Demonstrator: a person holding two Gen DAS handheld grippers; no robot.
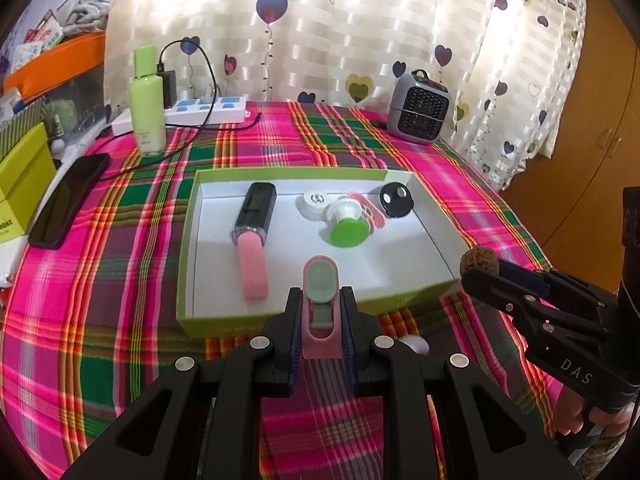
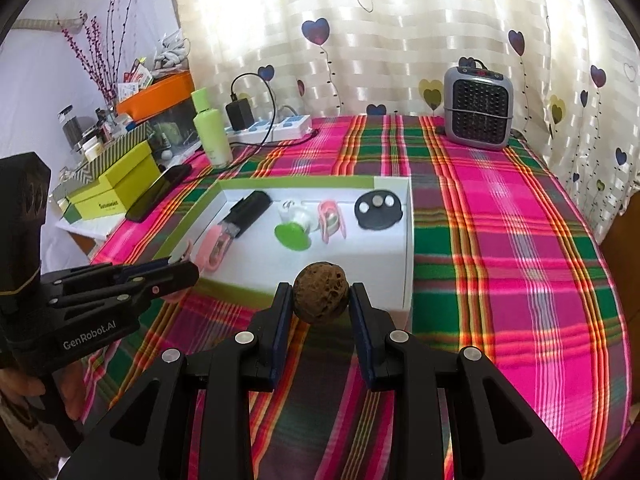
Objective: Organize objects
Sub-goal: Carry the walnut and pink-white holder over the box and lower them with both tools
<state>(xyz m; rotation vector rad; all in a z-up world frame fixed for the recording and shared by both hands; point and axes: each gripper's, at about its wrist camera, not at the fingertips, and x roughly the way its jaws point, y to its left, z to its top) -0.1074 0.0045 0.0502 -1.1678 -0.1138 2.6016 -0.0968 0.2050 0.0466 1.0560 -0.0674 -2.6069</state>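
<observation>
My left gripper [image 1: 320,300] is shut on a pink clip with a grey-green pad [image 1: 320,276], held just above the near rim of the green-edged white box [image 1: 185,248]. The box holds a black device with a pink end [image 1: 254,220], a white round case [image 1: 316,200], a green-and-white piece [image 1: 345,229], another pink clip [image 1: 370,210] and a black disc [image 1: 394,200]. My right gripper [image 2: 321,296] is shut on a brown walnut [image 2: 321,286] near the box's [image 2: 409,240] front right corner. It shows from the side as the right gripper [image 1: 482,280] with the walnut [image 1: 478,262].
On the plaid cloth stand a green lotion bottle [image 1: 147,108], a white power strip [image 1: 208,110], a dark phone [image 1: 70,204] and a small grey heater [image 1: 420,108]. A yellow-green box [image 1: 20,184] sits far left. A small white object [image 1: 416,345] lies below the box.
</observation>
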